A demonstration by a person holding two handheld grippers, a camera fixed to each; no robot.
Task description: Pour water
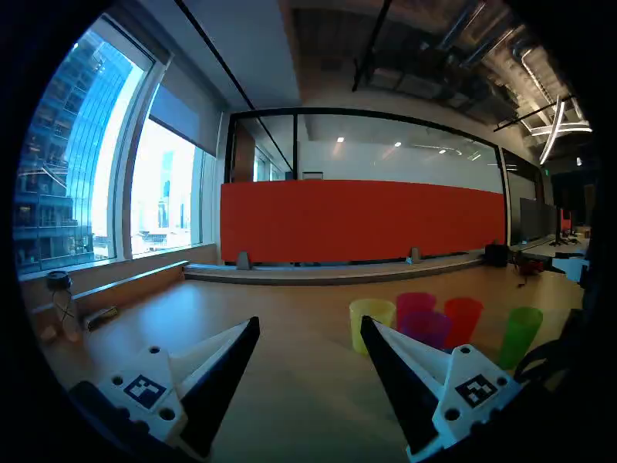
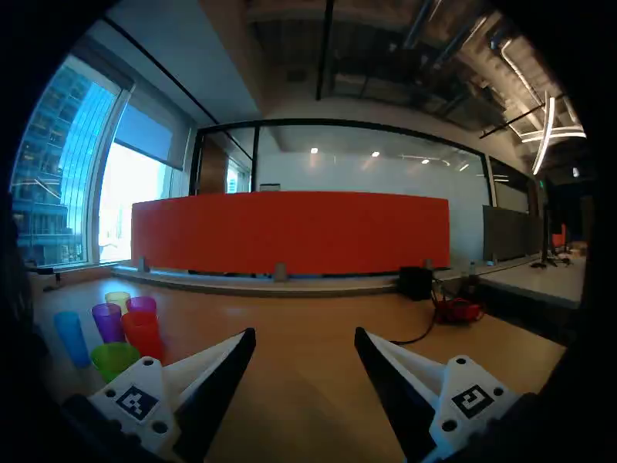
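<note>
Left gripper [image 1: 308, 319]: jaws wide apart, empty, touching nothing, above the desk [image 1: 308, 401]. Right gripper [image 2: 304, 332]: same, jaws spread, nothing held. The jaws are white plastic wedges with black inner faces and square markers. Desk is smooth light wood. The cups are translucent tapered plastic, upright and tightly grouped: yellow cup [image 1: 371, 322], pink cup [image 1: 415, 302], purple cup [image 1: 432, 324], red cup [image 1: 463, 318], green cup [image 1: 518, 336]. Blue cup [image 2: 71, 337] sits leftmost in the right gripper view. Flat orange-red panel [image 2: 293, 231] stands behind.
</note>
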